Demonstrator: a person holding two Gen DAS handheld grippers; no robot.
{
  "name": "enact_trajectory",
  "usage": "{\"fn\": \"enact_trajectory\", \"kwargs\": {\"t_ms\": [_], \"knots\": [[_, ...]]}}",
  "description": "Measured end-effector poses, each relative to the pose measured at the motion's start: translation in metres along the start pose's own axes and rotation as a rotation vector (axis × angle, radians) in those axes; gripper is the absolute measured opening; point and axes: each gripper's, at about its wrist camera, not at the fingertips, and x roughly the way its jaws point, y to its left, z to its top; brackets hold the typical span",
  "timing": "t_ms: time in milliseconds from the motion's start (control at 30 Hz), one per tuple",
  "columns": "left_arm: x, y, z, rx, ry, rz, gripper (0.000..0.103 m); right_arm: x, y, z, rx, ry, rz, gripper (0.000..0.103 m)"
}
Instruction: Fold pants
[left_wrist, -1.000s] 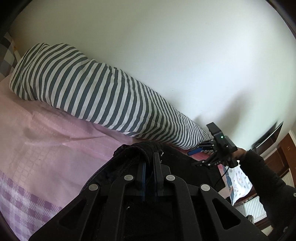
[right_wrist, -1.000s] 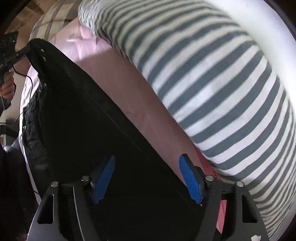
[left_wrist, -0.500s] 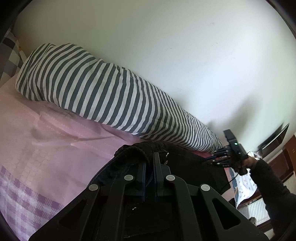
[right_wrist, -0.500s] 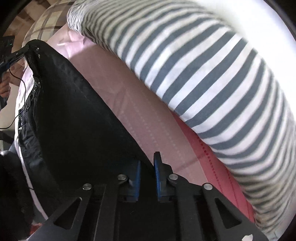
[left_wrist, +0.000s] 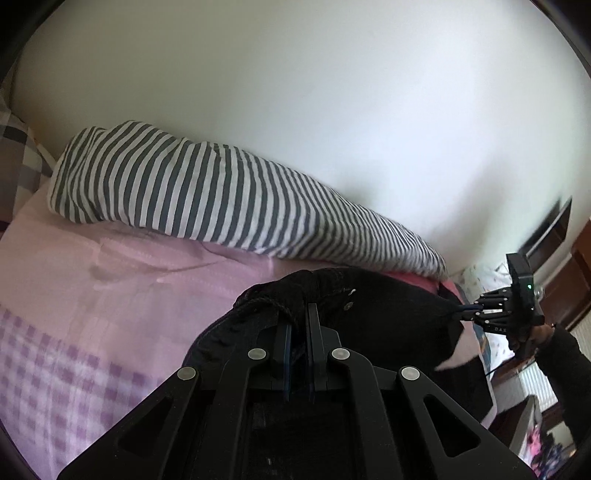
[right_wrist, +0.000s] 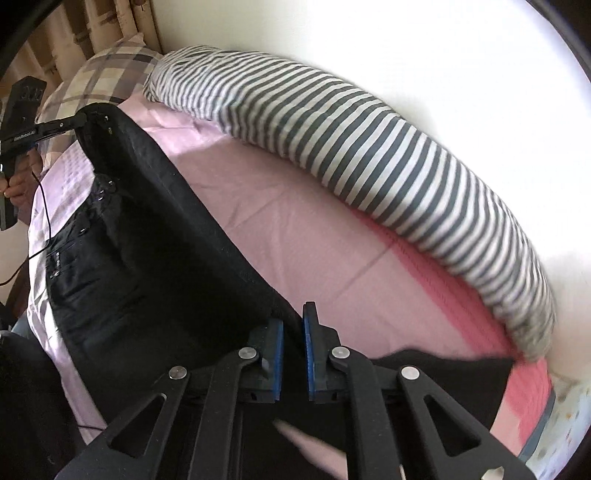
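A pair of black pants (right_wrist: 155, 258) hangs stretched between two handheld grippers above a bed spread with a pink sheet (right_wrist: 295, 229), a striped bolster pillow (right_wrist: 369, 147) lying along the white wall beyond the jaws of both.

The left gripper (left_wrist: 298, 332) has its jaws clamped narrow on the bunched waistband, a rivet and a twist of drawstring showing just past the tips. The right gripper (right_wrist: 293, 332) has just closed its jaws, and a taut edge of the dark cloth now runs up between the blue pads, pinched there. From that pinch the fabric edge climbs away toward the left gripper (right_wrist: 70, 120), seen small at the far end of the span with a hand (right_wrist: 20, 181) on its grip. Seen from the left wrist, the right gripper (left_wrist: 466, 314) holds the opposite corner of the cloth, a dark sleeve (left_wrist: 565, 365) behind it.

The pants look soft and limp with some weight, denim-like by the stitching and pocket seams; they sag below the held edge and will drape rather than hold a crease. Thick seams at waistband and hem appear the surest places to grip, since thin cloth could slip from narrow pads.

Both tools point downward over the mattress, the right more steeply.
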Motion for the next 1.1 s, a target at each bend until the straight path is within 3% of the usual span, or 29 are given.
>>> {"fn": "enact_trajectory", "kwargs": {"t_ms": [133, 333, 567, 833, 1100], "knots": [[-0.020, -0.006, -0.021, 0.023, 0.023, 0.003, 0.006, -0.009, 0.038, -0.033, 0.032, -0.010, -0.002, 0.007], [-0.040, -0.009, -0.068, 0.035, 0.069, 0.030, 0.007, -0.012, 0.065, -0.089, 0.079, -0.009, 0.026, 0.006], [-0.048, -0.001, -0.129, 0.049, 0.154, 0.086, 0.009, 0.011, 0.090, -0.139, 0.155, 0.018, 0.051, 0.006], [-0.027, 0.005, -0.194, 0.114, 0.313, 0.199, 0.012, 0.034, 0.099, -0.161, 0.200, 0.060, 0.009, 0.007], [-0.041, 0.002, -0.192, 0.094, 0.360, 0.198, 0.019, 0.038, 0.104, -0.164, 0.260, 0.042, -0.026, 0.011]]}}
